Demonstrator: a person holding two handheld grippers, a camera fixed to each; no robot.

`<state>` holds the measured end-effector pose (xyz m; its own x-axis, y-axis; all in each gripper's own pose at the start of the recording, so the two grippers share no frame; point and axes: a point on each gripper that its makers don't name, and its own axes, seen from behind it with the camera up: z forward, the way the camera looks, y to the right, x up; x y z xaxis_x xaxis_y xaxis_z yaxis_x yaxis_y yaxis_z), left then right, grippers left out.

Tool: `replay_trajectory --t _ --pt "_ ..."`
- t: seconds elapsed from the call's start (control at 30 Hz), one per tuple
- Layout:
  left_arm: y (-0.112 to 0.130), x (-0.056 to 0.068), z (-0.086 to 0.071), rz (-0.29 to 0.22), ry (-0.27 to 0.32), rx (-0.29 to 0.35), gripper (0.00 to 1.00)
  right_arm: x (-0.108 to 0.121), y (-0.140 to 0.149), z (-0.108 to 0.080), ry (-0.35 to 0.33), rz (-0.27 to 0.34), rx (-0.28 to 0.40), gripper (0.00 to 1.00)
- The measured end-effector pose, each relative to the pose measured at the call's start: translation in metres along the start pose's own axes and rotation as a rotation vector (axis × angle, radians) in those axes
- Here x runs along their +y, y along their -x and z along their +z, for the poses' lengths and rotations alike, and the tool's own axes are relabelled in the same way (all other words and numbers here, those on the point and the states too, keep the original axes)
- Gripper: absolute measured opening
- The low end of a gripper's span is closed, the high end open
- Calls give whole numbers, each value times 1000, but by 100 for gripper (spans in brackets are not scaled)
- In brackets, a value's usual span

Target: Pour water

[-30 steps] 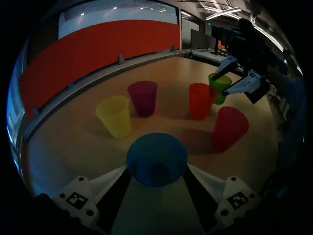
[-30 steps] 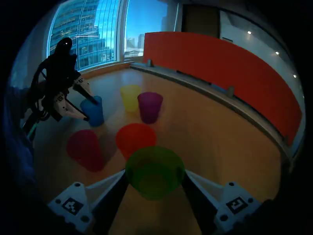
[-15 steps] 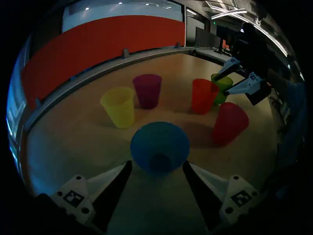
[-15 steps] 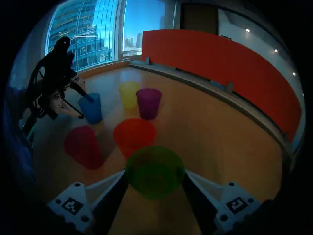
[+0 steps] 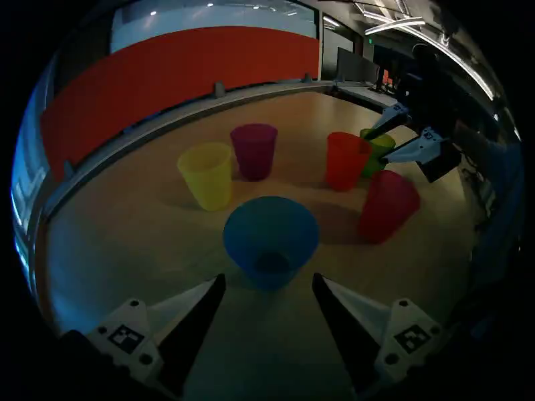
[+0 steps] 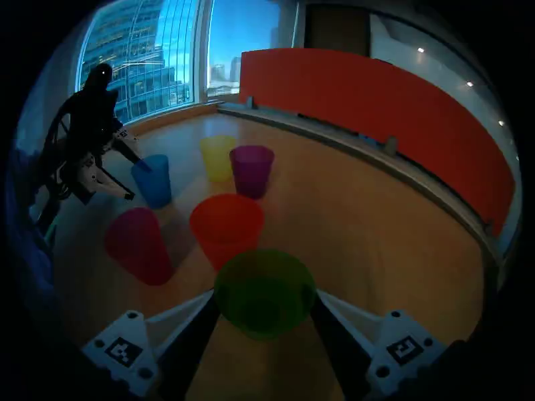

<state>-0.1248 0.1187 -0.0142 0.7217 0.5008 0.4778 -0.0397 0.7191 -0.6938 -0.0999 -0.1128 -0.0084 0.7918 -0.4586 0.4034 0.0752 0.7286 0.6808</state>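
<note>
**benchwatcher:** ok so what's the left claw (image 5: pixel 267 277) up to?

**cupstacker:** Its fingers are spread apart, with nothing pinched. The blue cup (image 5: pixel 271 237) stands upright on the wooden bench (image 5: pixel 134 247), right at the fingertips and centred between them. I honestly can't tell if the tips touch it. It's too dim to see if there's anything inside.

**benchwatcher:** and the right claw (image 6: pixel 264 294)?

**cupstacker:** That one's clamped on the green cup (image 6: pixel 264 291), with a finger pressed against each side and the mouth facing up. In the left gripper view you can spot it far off on the right, with the green cup tucked behind the orange cup (image 5: pixel 346 159).

**benchwatcher:** where's the rest of the cups?

**cupstacker:** They're all upright in a loose ring on the bench. The yellow cup (image 5: pixel 207 175) and purple cup (image 5: pixel 254 150) sit side by side, close but apart, on the far side from the blue one. The red cup (image 5: pixel 388 204) is to the right, just in front of the orange one. There's a long orange wall (image 5: pixel 180 67) running behind the bench, and big windows (image 6: pixel 147 60) show in the right gripper view.
</note>
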Motion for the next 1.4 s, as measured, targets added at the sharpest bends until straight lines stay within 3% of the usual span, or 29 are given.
replay_trajectory --t 0.3,0.37,0.6,1.4 --pt "0 3 -2 -3 3 1 97 0 4 -3 4 15 1 94" --pt "1 2 -2 -8 2 0 97 0 4 -3 9 23 -1 100" --pt "2 -1 -7 -29 -10 1 97 -1 4 -8 18 30 1 100" --pt "27 -6 -57 -122 -112 70 97 8 25 -68 140 59 32 100"
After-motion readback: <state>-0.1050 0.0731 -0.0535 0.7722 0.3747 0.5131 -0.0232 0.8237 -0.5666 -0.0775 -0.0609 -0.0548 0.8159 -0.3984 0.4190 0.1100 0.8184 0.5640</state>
